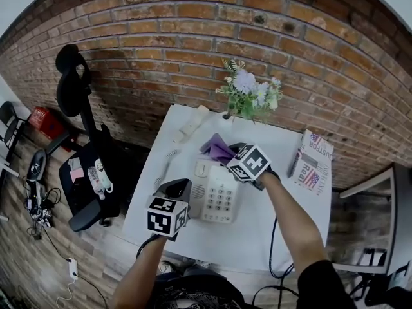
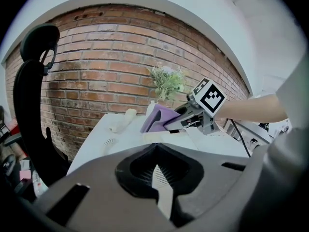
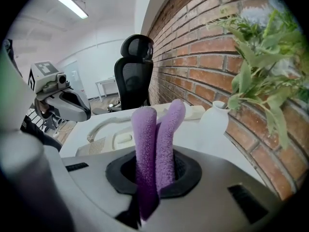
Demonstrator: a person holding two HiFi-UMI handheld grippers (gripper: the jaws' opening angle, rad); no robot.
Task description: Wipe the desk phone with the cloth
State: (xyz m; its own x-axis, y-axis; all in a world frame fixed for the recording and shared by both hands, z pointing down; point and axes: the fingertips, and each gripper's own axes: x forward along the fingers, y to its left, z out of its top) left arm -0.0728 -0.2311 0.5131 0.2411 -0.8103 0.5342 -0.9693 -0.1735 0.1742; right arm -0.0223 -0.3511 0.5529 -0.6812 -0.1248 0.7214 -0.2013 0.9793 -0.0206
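A cream desk phone (image 1: 217, 197) sits mid-desk on the white table (image 1: 283, 224), its keypad facing up. Its handset (image 1: 190, 126) lies off the cradle at the far left corner, joined by a coiled cord (image 1: 168, 157). My right gripper (image 1: 228, 153) is shut on a folded purple cloth (image 1: 217, 148), held just above the phone's far end; the cloth (image 3: 153, 139) stands up between the jaws. My left gripper (image 1: 180, 188) hovers at the phone's left side, jaws together with nothing in them. In the left gripper view the cloth (image 2: 158, 117) and the right gripper (image 2: 179, 122) show ahead.
A white vase of flowers (image 1: 248, 95) stands at the table's back edge against the brick wall. A flag-printed book (image 1: 313, 163) lies at the right. A black office chair (image 1: 87, 172) stands left of the table. Cables (image 1: 277, 250) hang off the front right.
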